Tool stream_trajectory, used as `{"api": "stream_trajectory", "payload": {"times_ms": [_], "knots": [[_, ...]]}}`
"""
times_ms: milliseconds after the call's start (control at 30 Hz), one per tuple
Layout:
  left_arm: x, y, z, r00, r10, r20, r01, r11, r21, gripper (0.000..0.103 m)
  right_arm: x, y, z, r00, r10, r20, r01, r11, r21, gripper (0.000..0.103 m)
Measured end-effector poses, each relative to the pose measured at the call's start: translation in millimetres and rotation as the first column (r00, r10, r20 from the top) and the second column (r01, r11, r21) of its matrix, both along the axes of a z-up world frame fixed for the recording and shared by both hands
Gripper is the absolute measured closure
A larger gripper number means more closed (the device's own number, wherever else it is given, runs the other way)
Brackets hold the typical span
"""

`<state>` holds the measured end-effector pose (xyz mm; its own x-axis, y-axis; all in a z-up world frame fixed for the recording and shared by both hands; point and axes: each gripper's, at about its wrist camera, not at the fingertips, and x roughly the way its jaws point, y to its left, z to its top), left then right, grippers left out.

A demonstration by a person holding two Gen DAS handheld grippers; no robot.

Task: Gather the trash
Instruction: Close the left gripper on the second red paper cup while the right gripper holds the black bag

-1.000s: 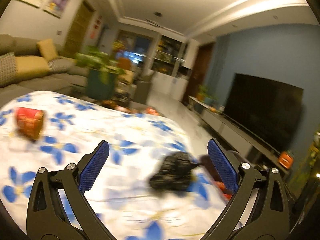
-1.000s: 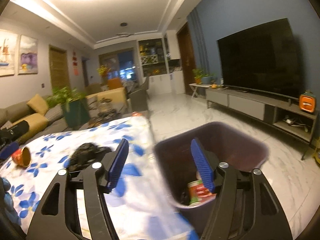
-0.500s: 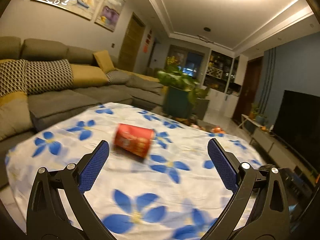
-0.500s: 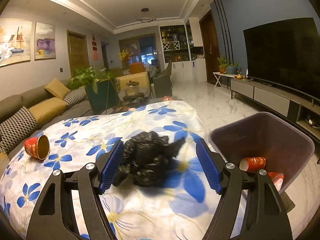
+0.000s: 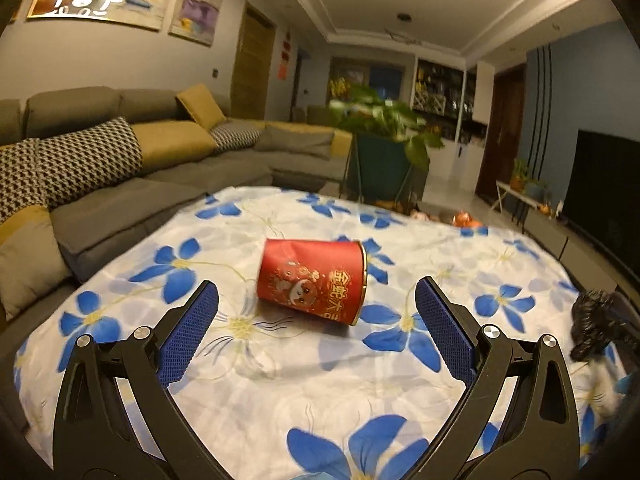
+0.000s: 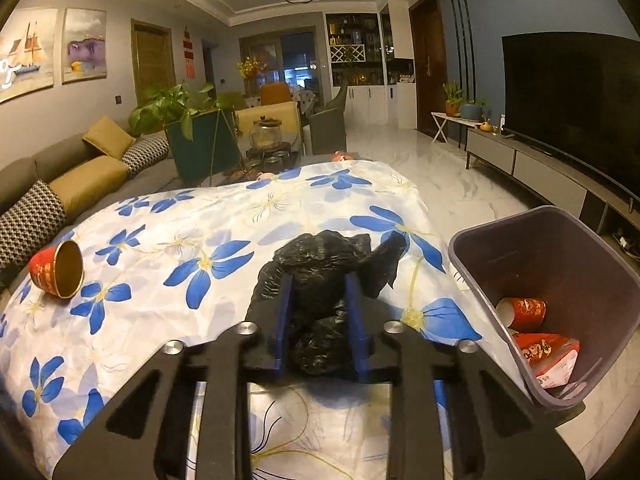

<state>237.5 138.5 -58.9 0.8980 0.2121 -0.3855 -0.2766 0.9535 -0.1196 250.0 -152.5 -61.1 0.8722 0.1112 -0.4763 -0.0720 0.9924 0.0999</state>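
A red paper cup (image 5: 312, 280) lies on its side on the flowered tablecloth (image 5: 280, 392). My left gripper (image 5: 316, 312) stands open just short of it, one finger on each side. The same cup (image 6: 56, 274) shows at the far left of the right wrist view. A crumpled black plastic bag (image 6: 324, 276) rests near the table's right side, and my right gripper (image 6: 319, 300) is shut on it. Its edge (image 5: 596, 324) peeks in at the right of the left wrist view. A purple bin (image 6: 556, 248) beside the table holds a red cup (image 6: 524, 312) and a red packet (image 6: 548, 356).
A grey sofa (image 5: 132, 168) with cushions runs along the left. A potted plant (image 6: 188, 120) stands beyond the table's far end. The TV unit (image 6: 552, 168) lines the right wall, with bare marble floor (image 6: 440, 176) between it and the table.
My left gripper swung from the black bag to the red cup and came closer to it. My right gripper moved from the bin to the bag and shut on it.
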Motion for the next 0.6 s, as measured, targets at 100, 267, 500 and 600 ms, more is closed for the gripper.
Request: {"api": "stream_trajectory", "payload": {"times_ms": [100,267,500,600], "knots": [[24,5,-7,0.998,0.0,-0.066,-0.001,1.0,-0.009,0.006,-2,0,3,1.0,-0.001,0.014,0.001,1.0,0.002,0.079],[52,15,-13,0.992,0.014,-0.126,-0.016,1.0,-0.02,0.006,-6,3,5,0.999,0.002,0.038,-0.001,1.0,-0.015,0.079],[74,17,-20,0.981,0.015,-0.194,-0.018,1.0,-0.011,0.006,-10,4,7,0.998,0.014,0.056,-0.013,1.0,-0.015,0.079],[77,11,-21,0.977,0.007,-0.213,-0.003,1.0,0.016,0.01,-11,5,7,0.998,0.019,0.057,-0.019,1.0,-0.01,0.079]]}}
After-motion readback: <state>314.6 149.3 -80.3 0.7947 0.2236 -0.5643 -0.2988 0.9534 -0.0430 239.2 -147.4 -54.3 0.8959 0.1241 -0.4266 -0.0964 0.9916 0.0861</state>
